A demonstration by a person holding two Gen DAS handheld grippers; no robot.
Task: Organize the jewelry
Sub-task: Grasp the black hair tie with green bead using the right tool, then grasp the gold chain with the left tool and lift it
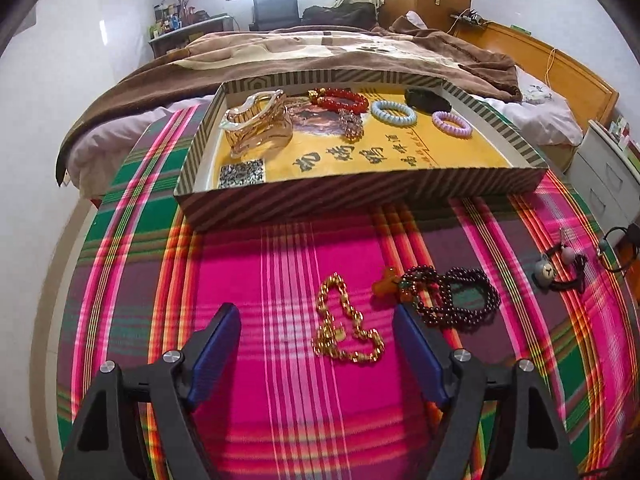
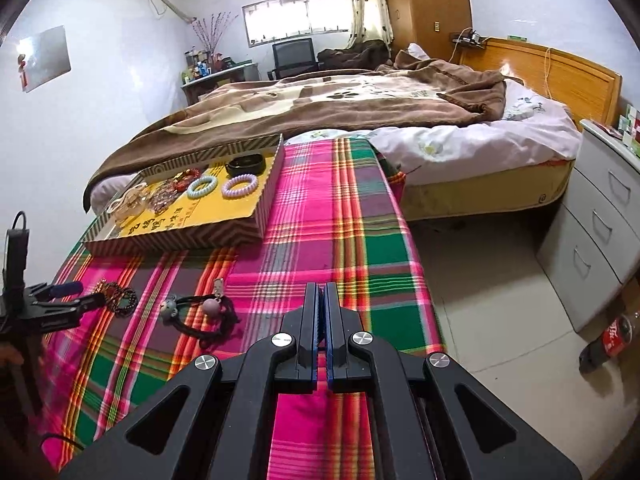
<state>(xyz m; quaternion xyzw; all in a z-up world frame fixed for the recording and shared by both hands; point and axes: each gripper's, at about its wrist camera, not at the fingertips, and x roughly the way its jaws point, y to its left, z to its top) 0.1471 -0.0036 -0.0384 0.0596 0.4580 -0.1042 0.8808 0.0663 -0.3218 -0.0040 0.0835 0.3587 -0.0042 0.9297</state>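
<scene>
Gold chain (image 1: 345,322) lies on the plaid worktop (image 1: 280,400), just ahead of my left gripper (image 1: 316,328), whose jaws stand wide apart around nothing. My right gripper (image 2: 321,292) has jaws closed, empty. Striped tray (image 1: 360,196) beyond.

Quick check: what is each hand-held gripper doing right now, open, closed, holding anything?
Left hand-held gripper: open, empty, above the gold chain.
Right hand-held gripper: closed, nothing held.

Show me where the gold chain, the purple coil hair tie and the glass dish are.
gold chain (image 1: 347,330), left wrist view, its lower loop.
purple coil hair tie (image 1: 451,122), left wrist view, its near rim.
glass dish (image 1: 258,124), left wrist view, its front wall.
</scene>
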